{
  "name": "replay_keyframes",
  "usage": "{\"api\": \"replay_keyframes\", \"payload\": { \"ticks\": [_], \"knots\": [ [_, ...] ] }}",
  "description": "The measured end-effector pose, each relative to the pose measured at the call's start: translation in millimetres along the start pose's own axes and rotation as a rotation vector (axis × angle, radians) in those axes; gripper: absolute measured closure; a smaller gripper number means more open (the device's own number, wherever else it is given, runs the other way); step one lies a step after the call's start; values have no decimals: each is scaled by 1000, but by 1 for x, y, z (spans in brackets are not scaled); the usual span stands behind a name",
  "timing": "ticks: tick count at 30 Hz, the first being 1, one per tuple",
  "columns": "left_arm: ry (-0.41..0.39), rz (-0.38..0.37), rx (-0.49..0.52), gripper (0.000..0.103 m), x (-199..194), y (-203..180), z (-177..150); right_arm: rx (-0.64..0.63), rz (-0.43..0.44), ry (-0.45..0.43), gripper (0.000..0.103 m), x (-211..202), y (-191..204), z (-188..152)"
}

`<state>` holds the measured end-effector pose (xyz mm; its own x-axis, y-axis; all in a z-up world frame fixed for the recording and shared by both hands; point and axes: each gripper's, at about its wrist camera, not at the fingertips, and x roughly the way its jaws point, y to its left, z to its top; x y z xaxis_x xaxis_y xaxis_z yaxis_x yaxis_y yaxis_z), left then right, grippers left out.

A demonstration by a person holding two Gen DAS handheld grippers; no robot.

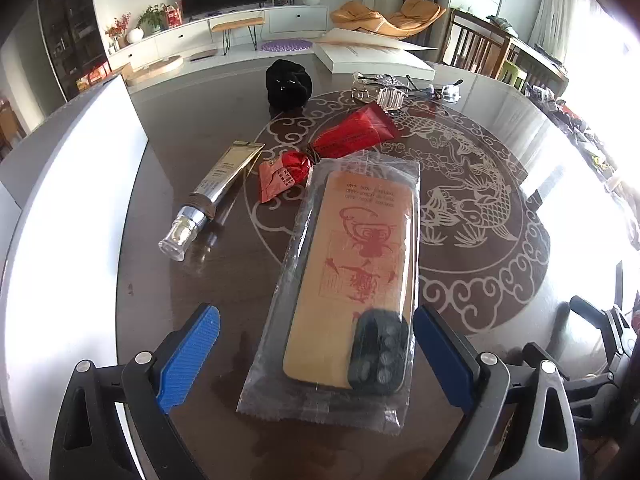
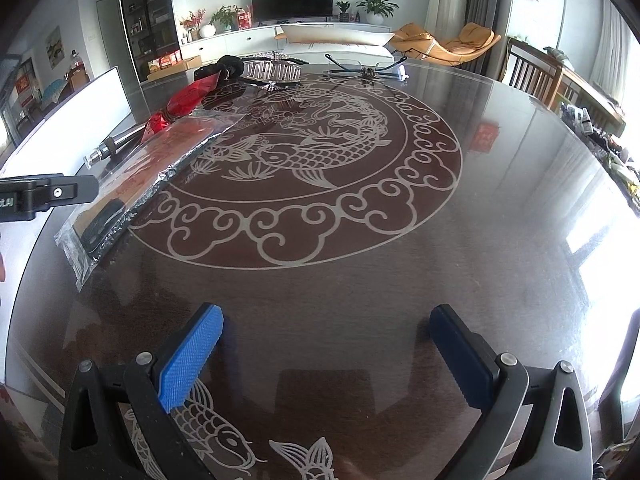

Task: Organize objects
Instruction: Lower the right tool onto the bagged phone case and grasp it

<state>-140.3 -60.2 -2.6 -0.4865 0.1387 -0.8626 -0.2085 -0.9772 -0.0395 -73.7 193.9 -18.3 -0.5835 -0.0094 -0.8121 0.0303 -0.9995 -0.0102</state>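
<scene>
A tan phone case in a clear plastic bag point(image 1: 348, 280) lies flat on the dark table; it also shows in the right wrist view point(image 2: 132, 176). My left gripper point(image 1: 316, 332) is open, its blue fingers on either side of the bag's near end, not touching it. Beyond lie a silver-gold tube point(image 1: 212, 196), a small red packet point(image 1: 282, 174), a red tube point(image 1: 352, 132), a black pouch point(image 1: 288, 84) and a clear hair clip point(image 1: 390, 98). My right gripper point(image 2: 326, 340) is open and empty over bare table. Part of the left gripper point(image 2: 44, 194) shows at the left edge.
A white open box point(image 1: 68, 184) stands along the table's left side. A white flat box point(image 1: 372, 58) lies at the far edge, with glasses point(image 2: 364, 66) nearby. Clutter lines the right rim point(image 1: 592, 148). Wooden chairs point(image 1: 480, 46) stand behind.
</scene>
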Motion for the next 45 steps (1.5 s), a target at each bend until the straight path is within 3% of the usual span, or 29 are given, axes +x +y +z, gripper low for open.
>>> {"api": "replay_keyframes", "payload": {
  "ticks": [7, 12, 20, 26, 31, 40, 45],
  "knots": [
    [28, 7, -11, 4, 26, 4, 10, 0, 0, 0, 0, 0, 0, 0],
    [28, -52, -29, 2, 36, -3, 14, 0, 0, 0, 0, 0, 0, 0],
    [19, -205, 79, 0, 45, -77, 29, 14, 4, -6, 0, -2, -1, 0],
    [-60, -160, -13, 0, 8, -53, 23, 29, 11, -11, 0, -3, -2, 0],
    [-102, -33, -18, 0, -23, -11, -11, 27, 4, -8, 0, -1, -1, 1],
    [-39, 42, -63, 0, -13, 24, -64, 71, 30, -28, 0, -4, -9, 0],
    [-65, 80, -25, 0, -10, 24, -81, 183, 53, -108, 0, -20, -23, 0]
  ]
}}
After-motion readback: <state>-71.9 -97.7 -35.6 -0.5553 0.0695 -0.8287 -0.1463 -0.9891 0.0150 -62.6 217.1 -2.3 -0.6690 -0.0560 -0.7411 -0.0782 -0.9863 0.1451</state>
